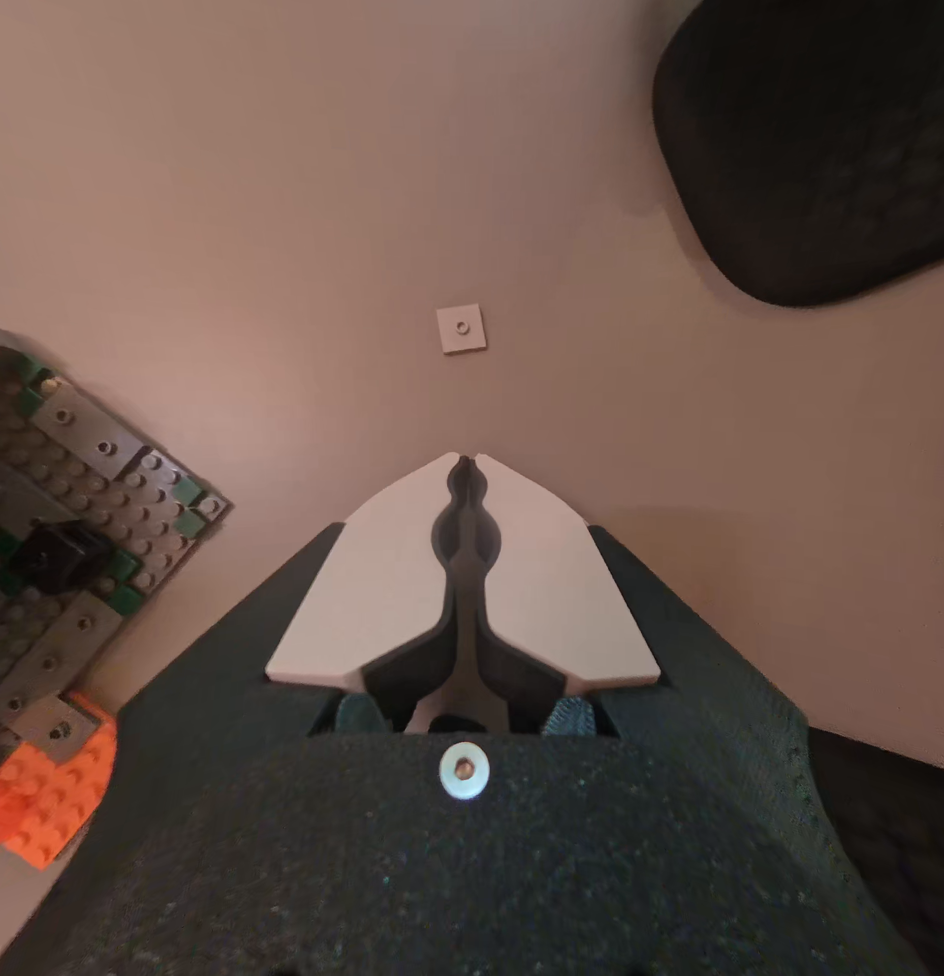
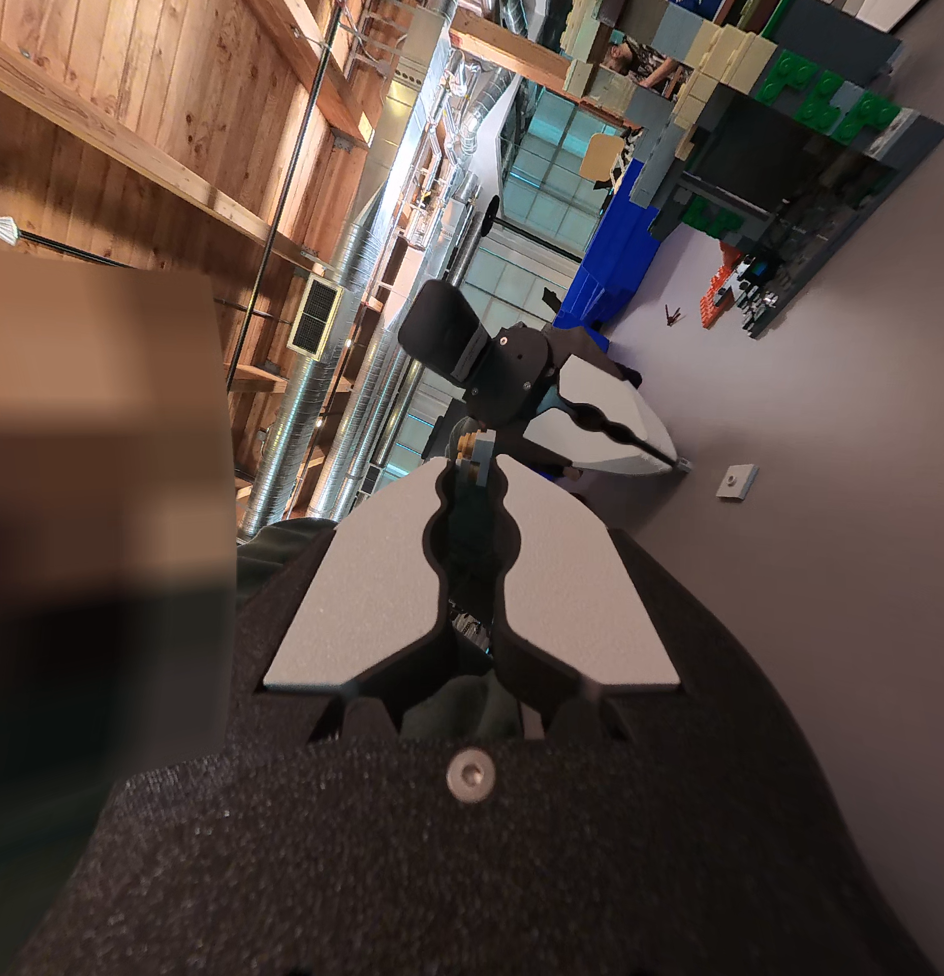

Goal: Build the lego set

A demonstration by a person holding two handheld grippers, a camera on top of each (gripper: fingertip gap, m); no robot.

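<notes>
Left tongs (image 1: 469,458) together, grey plate (image 1: 461,328) just ahead; right tongs (image 2: 475,465) clamp small brick assembly (image 2: 475,457).

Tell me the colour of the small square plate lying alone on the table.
Light grey square plate with a single centre stud; the left wrist view shows it best.

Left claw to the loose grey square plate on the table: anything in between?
Nothing. In the left wrist view, only bare table separates the shut left claw from the grey square plate straight ahead.
</notes>
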